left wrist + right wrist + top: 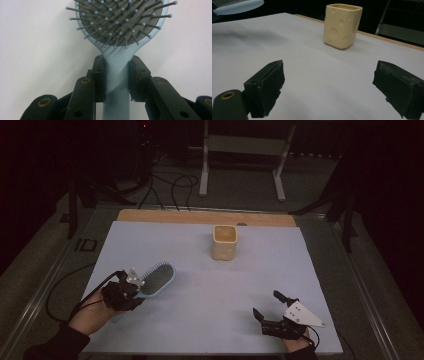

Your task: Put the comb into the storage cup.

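Note:
A light blue hairbrush [159, 279] with a dark bristle pad is held above the white sheet at the left. My left gripper [134, 290] is shut on its handle. In the left gripper view the two jaws clamp the hairbrush handle [117, 75] just below the head, bristles facing the camera. A cream square cup [224, 242] with dimpled sides stands upright near the far middle of the sheet. My right gripper [266, 306] rests low at the near right, open and holding nothing. The right gripper view shows the cream cup [342, 25] ahead between the spread jaws, well apart from them.
A white sheet [210, 315] covers the table, with a wooden edge strip [200, 217] at the far side. Cables and a metal stand's legs [205, 175] lie on the dark floor beyond. The hairbrush head [237, 6] hangs at the right gripper view's top left.

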Demonstrator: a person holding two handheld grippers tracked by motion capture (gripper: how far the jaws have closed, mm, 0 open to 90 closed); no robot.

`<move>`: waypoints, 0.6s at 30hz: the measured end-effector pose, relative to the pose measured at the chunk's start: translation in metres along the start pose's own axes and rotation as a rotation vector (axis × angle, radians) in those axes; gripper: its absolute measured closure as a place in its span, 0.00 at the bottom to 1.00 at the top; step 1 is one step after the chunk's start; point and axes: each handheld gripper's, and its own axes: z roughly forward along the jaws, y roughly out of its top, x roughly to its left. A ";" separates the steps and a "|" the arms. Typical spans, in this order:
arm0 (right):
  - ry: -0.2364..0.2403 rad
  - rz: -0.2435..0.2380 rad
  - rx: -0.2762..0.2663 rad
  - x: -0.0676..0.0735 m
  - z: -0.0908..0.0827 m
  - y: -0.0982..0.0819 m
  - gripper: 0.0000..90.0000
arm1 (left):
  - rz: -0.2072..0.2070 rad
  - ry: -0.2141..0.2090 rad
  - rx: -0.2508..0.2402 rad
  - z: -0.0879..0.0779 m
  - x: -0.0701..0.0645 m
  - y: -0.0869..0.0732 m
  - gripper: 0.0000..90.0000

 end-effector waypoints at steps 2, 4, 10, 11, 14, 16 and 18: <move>-0.001 -0.001 0.001 0.000 0.000 0.000 0.10 | 0.005 -0.001 -0.020 0.000 -0.001 0.003 0.78; 0.000 -0.001 -0.001 0.000 0.000 0.000 0.10 | 0.001 -0.010 -0.042 -0.001 -0.002 0.006 0.78; 0.000 -0.001 0.002 0.000 0.000 0.000 0.10 | 0.005 -0.007 -0.098 -0.002 -0.006 0.012 0.78; 0.000 -0.001 0.002 0.000 0.000 0.000 0.10 | 0.011 -0.017 -0.106 -0.002 -0.007 0.013 0.78; 0.000 -0.002 -0.001 0.000 0.000 0.000 0.10 | 0.018 -0.021 -0.135 -0.003 -0.008 0.015 0.78; -0.001 -0.001 -0.002 0.000 -0.001 0.000 0.10 | 0.007 -0.033 -0.163 -0.003 -0.008 0.015 0.78; -0.001 0.000 -0.002 0.000 -0.001 0.000 0.10 | 0.004 -0.039 -0.194 -0.005 -0.009 0.017 0.78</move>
